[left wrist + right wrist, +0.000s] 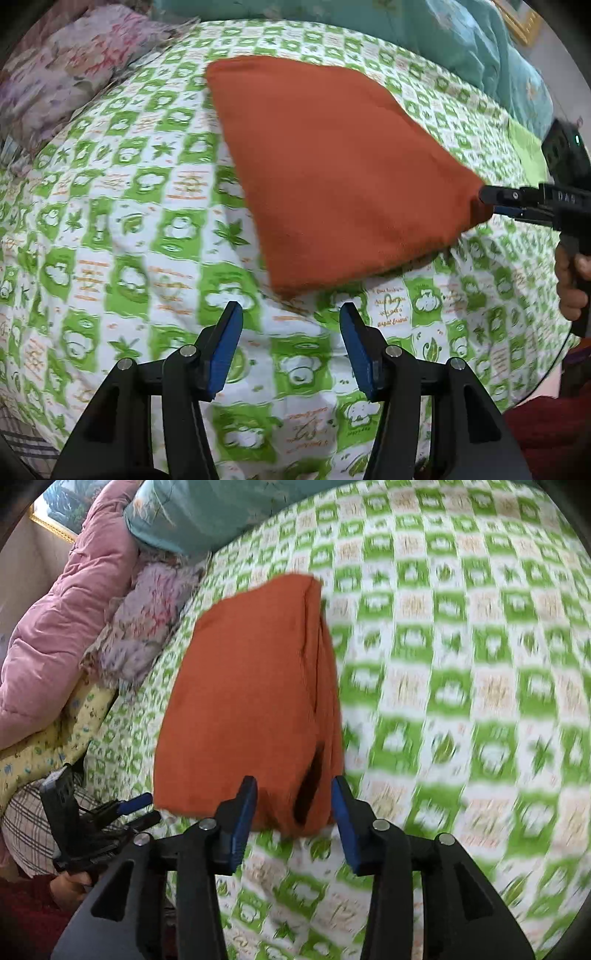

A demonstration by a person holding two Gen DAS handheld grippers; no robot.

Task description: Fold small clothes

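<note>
Left wrist view shows the left tongs [290, 314] spread and empty just short of the near corner of the orange cloth [332, 173], which lies folded on the green-checked bed sheet [129, 221]. At the cloth's right corner the right tongs [487, 203] stand half spread; the corner sits between the pads, and whether they press it cannot be told. The fold could spring open there, where the right wrist view shows layers gaping. Patterned bedding [62, 74] and a teal quilt [480, 48] crowd the far edge.
</note>
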